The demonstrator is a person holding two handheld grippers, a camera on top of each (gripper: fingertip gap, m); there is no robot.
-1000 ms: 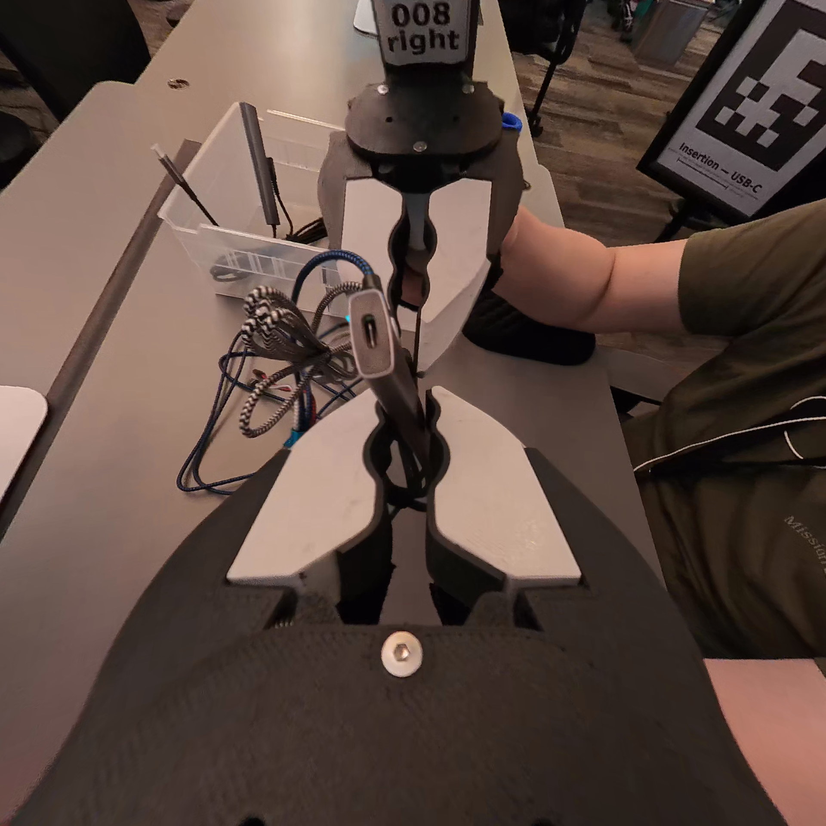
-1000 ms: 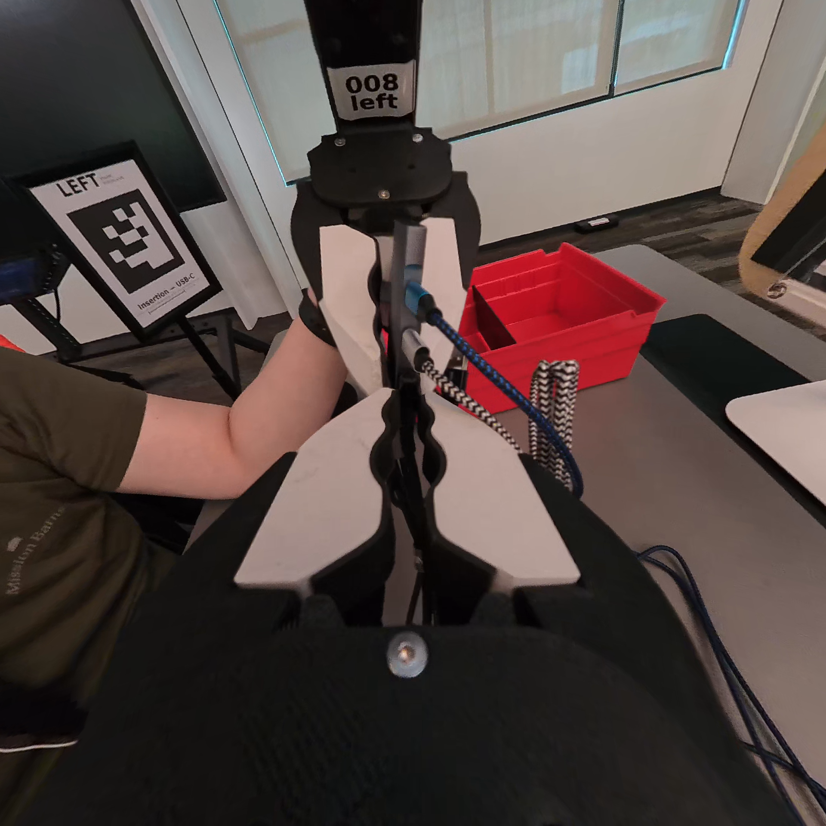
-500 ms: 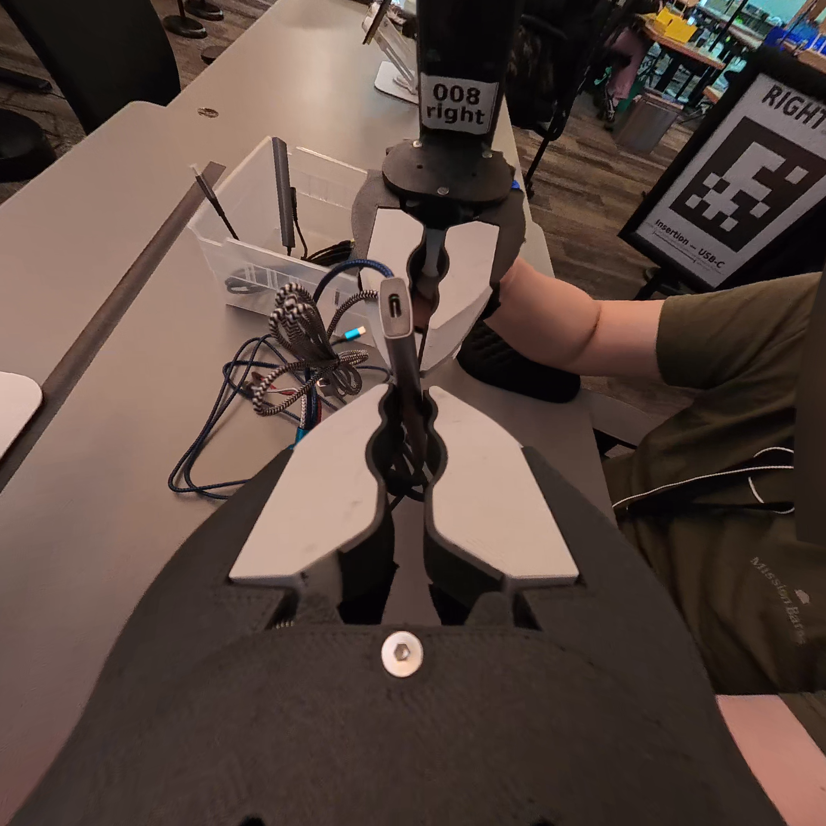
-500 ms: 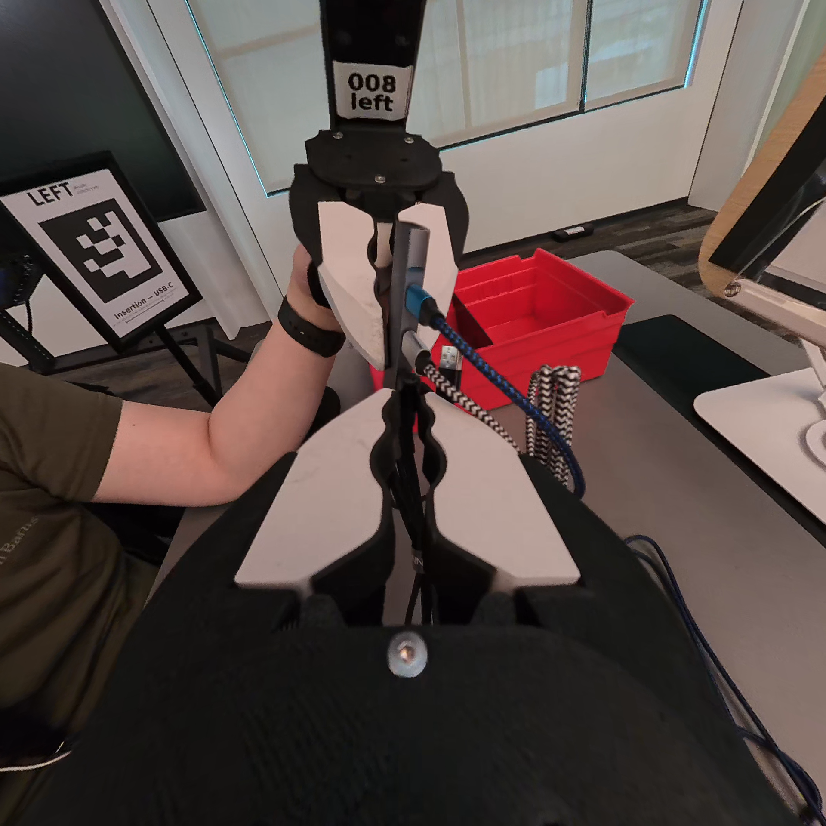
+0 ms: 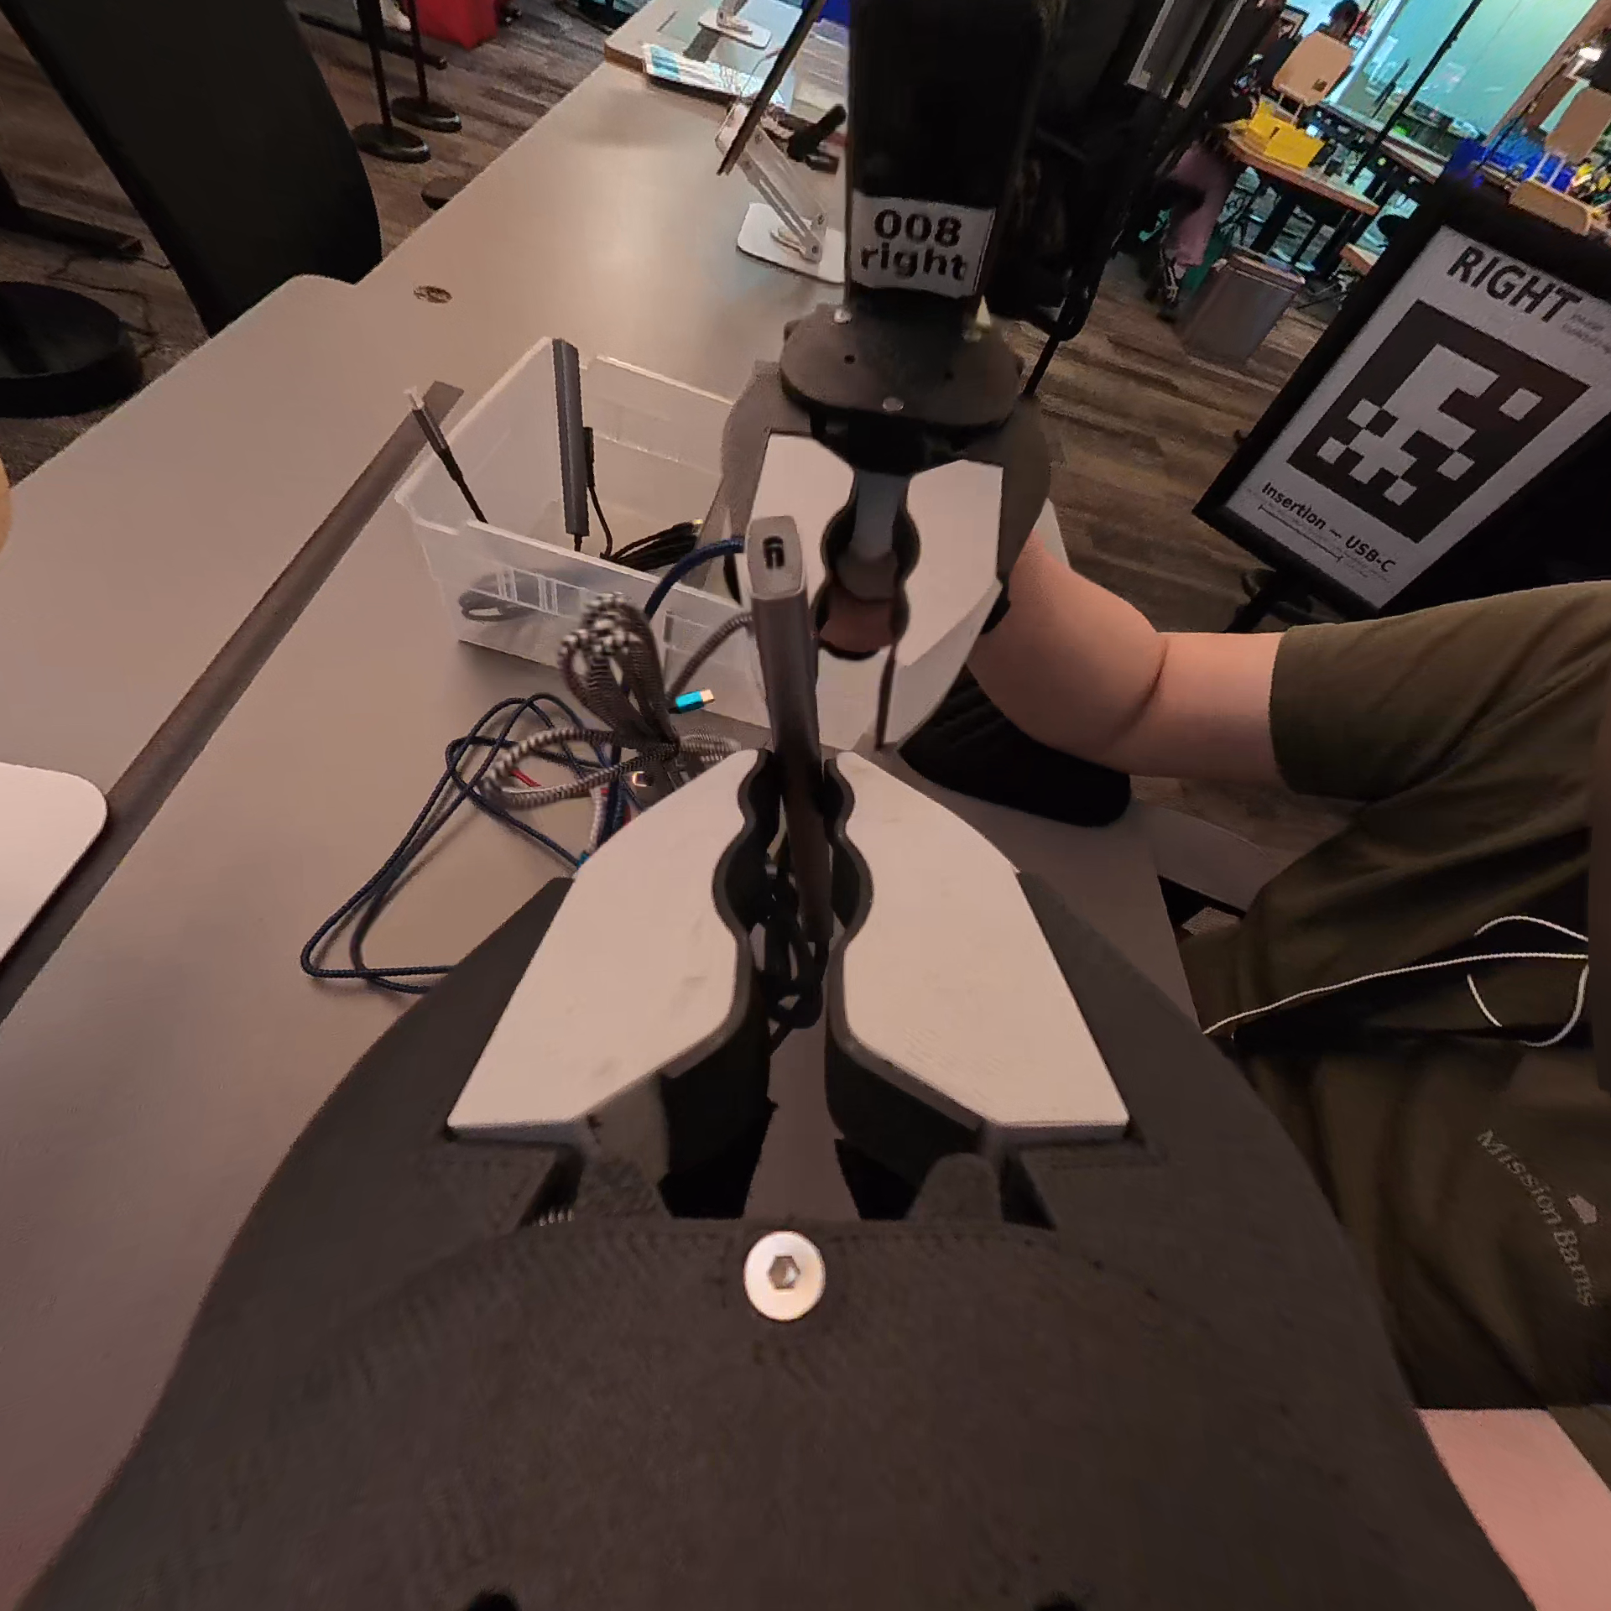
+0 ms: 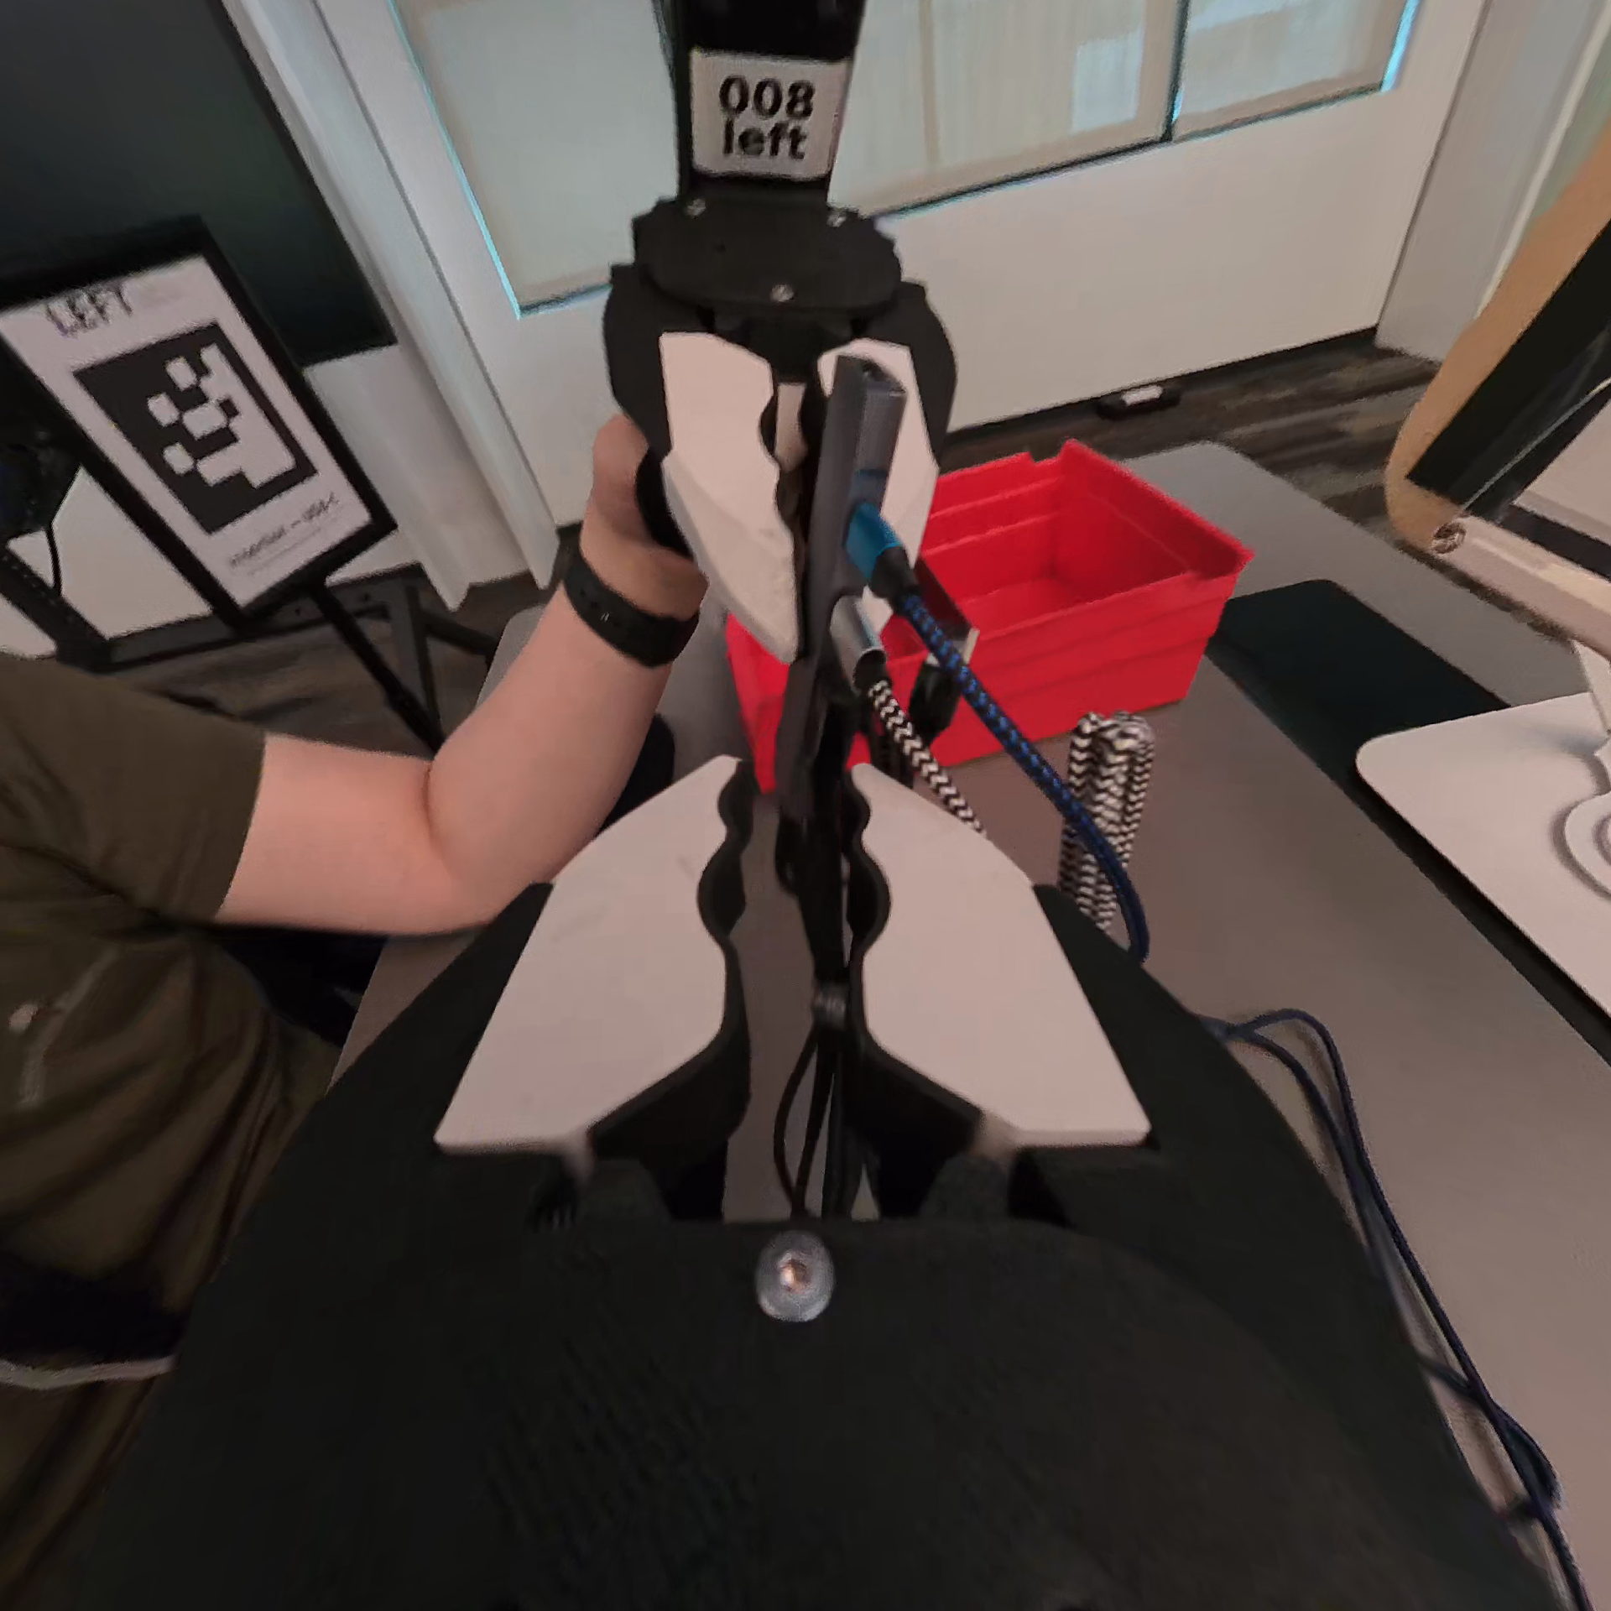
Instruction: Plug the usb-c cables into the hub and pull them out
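My left gripper [image 5: 798, 763] is shut on the lower end of a grey hub [image 5: 780, 662], which points up and forward with an open port at its tip. In the right wrist view the hub [image 6: 859, 436] has a blue braided cable [image 6: 985, 706] and a black-and-white braided cable [image 6: 907, 741] plugged into its side. My right gripper [image 6: 798, 765] faces the left gripper [image 6: 819, 628] just below the hub. Its jaws stand a little apart, and a thin black cable [image 6: 824, 959] runs loosely between them.
Loose cables [image 5: 523, 785] lie on the grey table [image 5: 218, 872]. Behind them is a clear bin [image 5: 523, 558] holding other hubs. A red bin [image 6: 1090, 575] stands behind the left gripper, and a white stand base [image 6: 1482, 828] is at the right. The person's arms reach in from the side. The tips of both grippers are at nearly the same place.
Both grippers have risen together with the hub and tilted upward. My right gripper's jaws have parted a little. Both braided cables stay plugged in.
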